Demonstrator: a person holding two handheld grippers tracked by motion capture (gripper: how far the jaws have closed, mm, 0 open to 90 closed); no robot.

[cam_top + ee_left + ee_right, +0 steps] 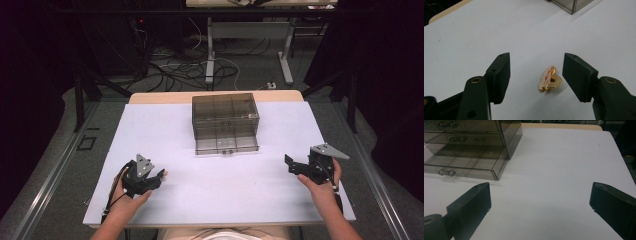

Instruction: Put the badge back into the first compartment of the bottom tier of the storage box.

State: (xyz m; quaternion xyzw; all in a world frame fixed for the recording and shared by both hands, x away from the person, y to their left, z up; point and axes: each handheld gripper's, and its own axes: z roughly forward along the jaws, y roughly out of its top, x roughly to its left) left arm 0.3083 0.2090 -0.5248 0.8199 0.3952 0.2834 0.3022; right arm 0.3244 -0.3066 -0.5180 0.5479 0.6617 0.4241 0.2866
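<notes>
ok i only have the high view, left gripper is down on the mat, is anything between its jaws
Observer: Yes. In the left gripper view a small gold pin lies on the mat between the open jaws of the left gripper, touching neither.
Operator: and that box, any drawer open
Observer: The right gripper view shows the bottom drawer of the box pulled out, with no visible contents.
Operator: right gripper holding anything
Observer: No. The right gripper has its jaws wide apart over bare mat.
</notes>
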